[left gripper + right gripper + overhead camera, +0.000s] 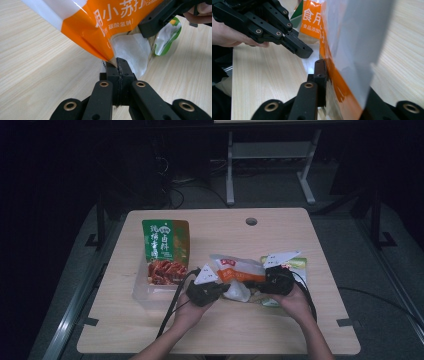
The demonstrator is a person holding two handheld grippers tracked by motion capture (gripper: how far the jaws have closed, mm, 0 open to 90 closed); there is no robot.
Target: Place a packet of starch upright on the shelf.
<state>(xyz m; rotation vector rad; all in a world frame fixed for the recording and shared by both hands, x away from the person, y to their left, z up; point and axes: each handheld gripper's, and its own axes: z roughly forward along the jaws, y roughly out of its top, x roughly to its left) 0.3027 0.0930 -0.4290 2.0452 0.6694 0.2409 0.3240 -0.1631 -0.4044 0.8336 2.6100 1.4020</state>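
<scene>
Bystanders on my wooden table (280, 330)

Left of my jaws, a green sauce packet (165, 251) leans in a clear plastic tub (142, 295); beneath my right jaws lies a green-edged pouch (295, 264).

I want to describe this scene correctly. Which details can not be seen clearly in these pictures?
- High view: the print on the orange-and-white bag is too small, and the room is dark.
- Right gripper view: the bag covers one jaw of the right gripper, and it is blurred.
- Left gripper view: the picture's top edge cuts off the bag; the left gripper pinches its edge.
</scene>
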